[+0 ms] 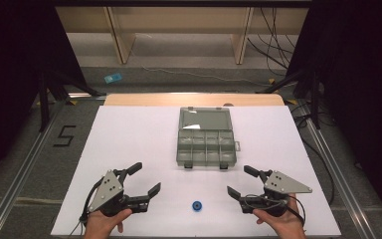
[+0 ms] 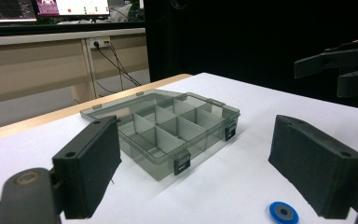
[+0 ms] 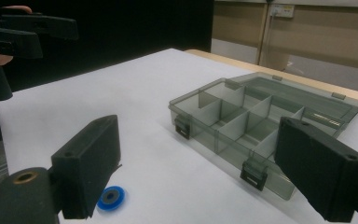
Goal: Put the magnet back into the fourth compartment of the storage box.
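Note:
A grey see-through compartment box [image 1: 207,144] lies open mid-table with its lid [image 1: 204,119] flat behind it; its cells look empty. The box [image 2: 168,128] is ahead in the left gripper view, and the box [image 3: 256,116] sits right of centre in the right gripper view. A small blue disc [image 1: 196,205] rests near the front edge, between both grippers; the disc [image 2: 283,213] and the disc [image 3: 111,197] lie low in the gripper views. My left gripper [image 1: 146,178] is open at front left. My right gripper [image 1: 241,180] is open at front right. Neither holds anything.
The white table [image 1: 129,144] has a wooden strip along its far edge. Aluminium rails [image 1: 25,164] run along both sides on the floor. Desk legs and cables stand beyond the table. Dark curtains flank the scene.

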{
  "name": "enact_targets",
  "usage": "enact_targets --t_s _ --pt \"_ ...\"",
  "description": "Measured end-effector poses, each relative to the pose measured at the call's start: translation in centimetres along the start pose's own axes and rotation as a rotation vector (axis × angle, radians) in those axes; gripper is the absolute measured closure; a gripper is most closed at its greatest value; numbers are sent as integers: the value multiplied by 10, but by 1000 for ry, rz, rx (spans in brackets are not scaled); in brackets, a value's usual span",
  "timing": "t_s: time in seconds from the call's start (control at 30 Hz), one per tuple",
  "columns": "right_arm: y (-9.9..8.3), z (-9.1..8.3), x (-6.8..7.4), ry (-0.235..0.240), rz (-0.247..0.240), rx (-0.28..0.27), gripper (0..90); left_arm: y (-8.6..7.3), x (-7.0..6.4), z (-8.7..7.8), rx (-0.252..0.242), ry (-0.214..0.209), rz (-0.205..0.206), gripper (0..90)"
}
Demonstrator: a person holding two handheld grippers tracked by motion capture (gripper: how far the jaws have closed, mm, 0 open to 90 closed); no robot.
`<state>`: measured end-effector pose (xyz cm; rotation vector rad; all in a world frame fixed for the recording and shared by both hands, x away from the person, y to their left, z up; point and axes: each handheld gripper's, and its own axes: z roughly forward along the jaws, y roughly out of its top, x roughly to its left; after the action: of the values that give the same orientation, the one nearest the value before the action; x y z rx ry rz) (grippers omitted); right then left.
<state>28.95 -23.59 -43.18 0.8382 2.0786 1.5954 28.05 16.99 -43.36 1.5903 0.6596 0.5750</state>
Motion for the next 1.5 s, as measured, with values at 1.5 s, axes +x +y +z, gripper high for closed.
enact_targets --t_s 1.5 --pt "18 29 24 113 -117 176 163 -1 1 1 8 2 4 160"
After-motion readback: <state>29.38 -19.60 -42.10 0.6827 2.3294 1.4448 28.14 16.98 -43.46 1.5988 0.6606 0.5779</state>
